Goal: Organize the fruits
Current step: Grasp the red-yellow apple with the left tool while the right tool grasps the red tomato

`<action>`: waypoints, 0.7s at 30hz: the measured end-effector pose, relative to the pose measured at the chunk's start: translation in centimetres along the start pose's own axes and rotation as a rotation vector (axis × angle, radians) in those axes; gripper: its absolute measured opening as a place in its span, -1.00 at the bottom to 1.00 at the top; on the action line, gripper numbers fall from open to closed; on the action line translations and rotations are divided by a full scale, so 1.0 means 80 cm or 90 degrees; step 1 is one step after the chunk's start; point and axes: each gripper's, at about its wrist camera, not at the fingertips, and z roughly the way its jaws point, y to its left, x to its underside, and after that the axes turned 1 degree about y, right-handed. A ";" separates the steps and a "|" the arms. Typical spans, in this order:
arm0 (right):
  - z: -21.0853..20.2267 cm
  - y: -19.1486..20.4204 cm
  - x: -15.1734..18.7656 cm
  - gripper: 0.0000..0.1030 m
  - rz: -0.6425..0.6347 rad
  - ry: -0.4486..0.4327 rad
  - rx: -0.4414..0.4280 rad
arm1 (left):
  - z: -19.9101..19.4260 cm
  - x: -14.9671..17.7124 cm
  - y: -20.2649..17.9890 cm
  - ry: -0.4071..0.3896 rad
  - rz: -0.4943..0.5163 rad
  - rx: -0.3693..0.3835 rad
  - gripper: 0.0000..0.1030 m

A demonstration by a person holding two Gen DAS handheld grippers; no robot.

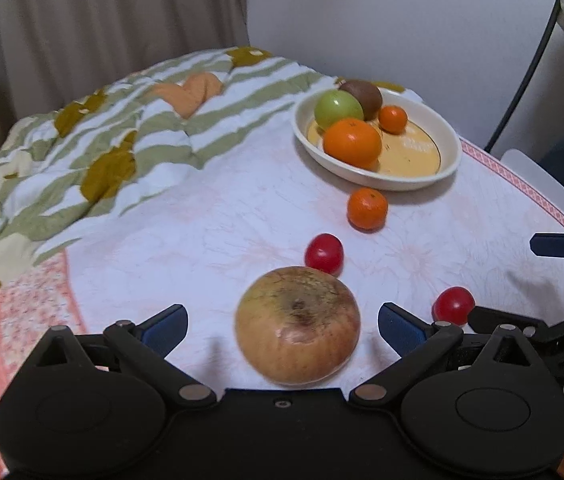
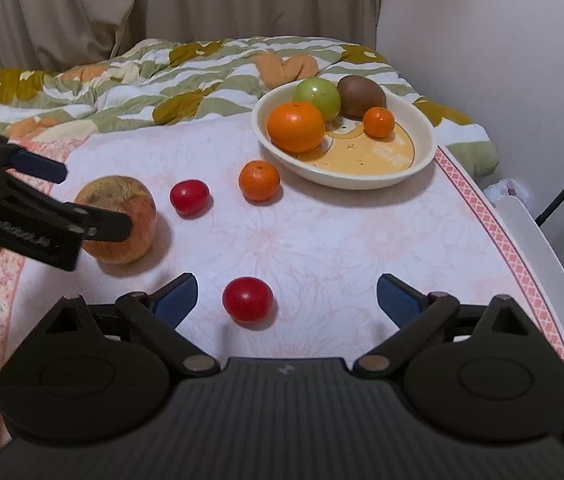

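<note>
Your left gripper (image 1: 282, 322) hangs with jaws spread wide around the large brownish apple (image 1: 297, 326), which rests on the counter (image 1: 202, 232); whether the pads touch its skin cannot be told. Your right gripper (image 2: 285, 300) likewise has its jaws wide apart, and a red cherry tomato (image 2: 247, 299) lies on the cloth between them, touched by neither finger. A second red tomato (image 2: 189, 197) lies farther off, just right of the apple, and a loose small mandarin (image 2: 259, 181) lies beyond it, near the bowl's near rim. The cream bowl (image 2: 421, 160) stands at the far right of the counter and holds a large orange (image 2: 296, 126), a green apple (image 2: 317, 98), a brown kiwi (image 2: 361, 95) and a small mandarin (image 2: 379, 121). A green-striped floral quilt (image 2: 130, 92) lies bunched across the far left.
</note>
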 end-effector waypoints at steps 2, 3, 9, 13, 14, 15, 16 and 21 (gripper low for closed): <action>0.004 0.002 0.002 1.00 -0.008 0.005 -0.004 | 0.009 -0.001 -0.001 0.009 -0.002 0.009 0.98; 0.006 0.002 0.003 1.00 -0.008 0.010 -0.011 | 0.013 -0.002 0.000 0.015 -0.004 0.015 0.97; 0.017 0.007 0.006 0.77 -0.012 0.028 -0.031 | 0.033 -0.003 -0.003 0.036 -0.009 0.031 0.78; 0.022 0.007 0.006 0.64 -0.010 0.034 -0.038 | 0.041 -0.001 -0.007 0.044 0.005 0.011 0.53; 0.024 0.007 0.006 0.58 -0.010 0.037 -0.040 | 0.041 0.000 -0.006 0.041 0.006 0.013 0.53; 0.025 0.007 0.006 0.53 -0.011 0.038 -0.041 | 0.041 0.001 -0.005 0.039 0.002 0.016 0.53; 0.026 0.007 0.006 0.51 -0.012 0.040 -0.043 | 0.040 0.002 -0.004 0.038 0.000 0.017 0.53; 0.032 0.006 0.005 0.37 -0.014 0.046 -0.051 | 0.038 0.005 -0.004 0.036 0.001 0.006 0.53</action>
